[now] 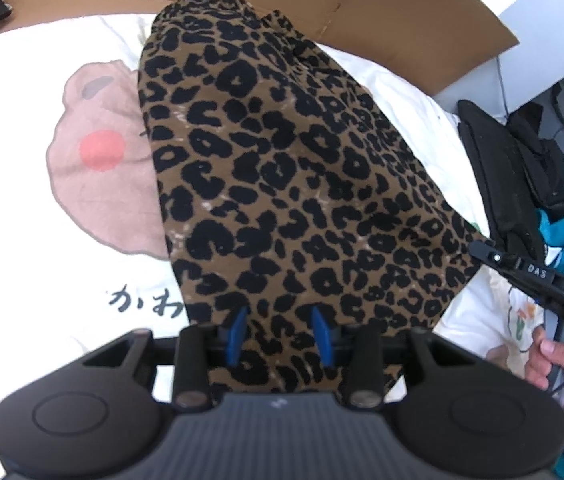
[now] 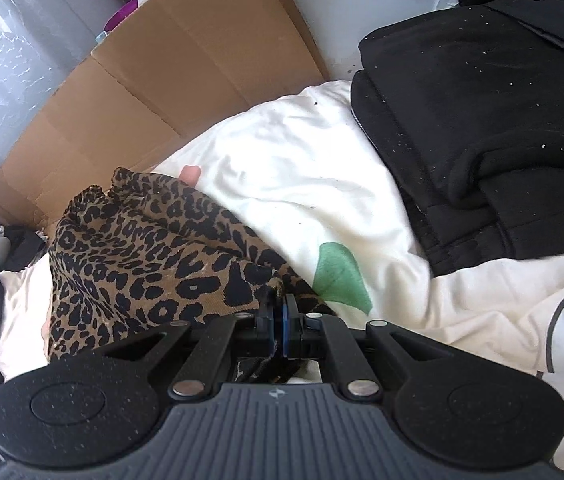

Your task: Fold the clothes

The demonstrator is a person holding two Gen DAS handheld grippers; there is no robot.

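Beside folded black clothes on white printed bedding, the right gripper pinches the brown leopard-print fabric garment; the left gripper gapes, holding nothing; brown cardboard behind.

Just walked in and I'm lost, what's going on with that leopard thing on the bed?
A person is folding a leopard-print garment on a white printed sheet, holding tongs in each hand. The right tongs are shut on a corner of the garment. The left tongs are open, their blue fingers over the near edge of the cloth, gripping nothing. Folded black clothes lie to the right, and cardboard stands behind.
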